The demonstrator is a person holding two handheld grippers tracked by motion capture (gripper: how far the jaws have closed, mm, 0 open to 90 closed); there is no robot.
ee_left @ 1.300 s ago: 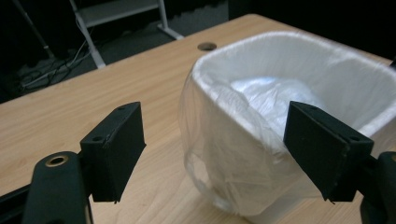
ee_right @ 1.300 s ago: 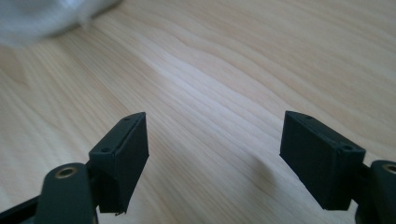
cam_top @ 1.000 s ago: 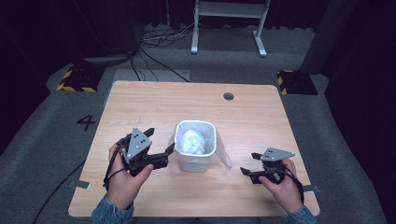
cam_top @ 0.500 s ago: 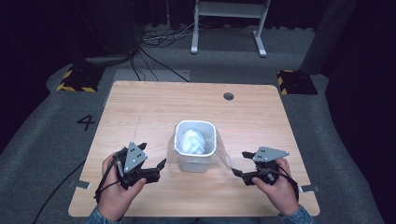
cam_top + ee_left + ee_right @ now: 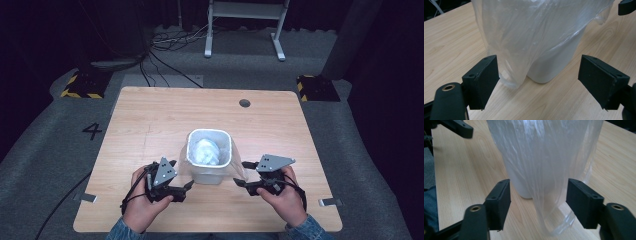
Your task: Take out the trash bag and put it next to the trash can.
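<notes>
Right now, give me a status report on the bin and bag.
Left gripper open beside bin. Right gripper open, jaws just closing around the hanging bag, not pinching yet. Nothing in the way.

Two black jaws of the left gripper (image 5: 536, 87) stand wide apart at the bottom of the frame. Between them, a little farther back, a white bin (image 5: 554, 65) stands on the wooden table (image 5: 451, 42). A clear plastic bag (image 5: 529, 32) hangs down over the bin. Its loose end touches the table just beside the left jaw. A black tip of the other gripper (image 5: 627, 6) peeks in at the upper right corner.
</notes>
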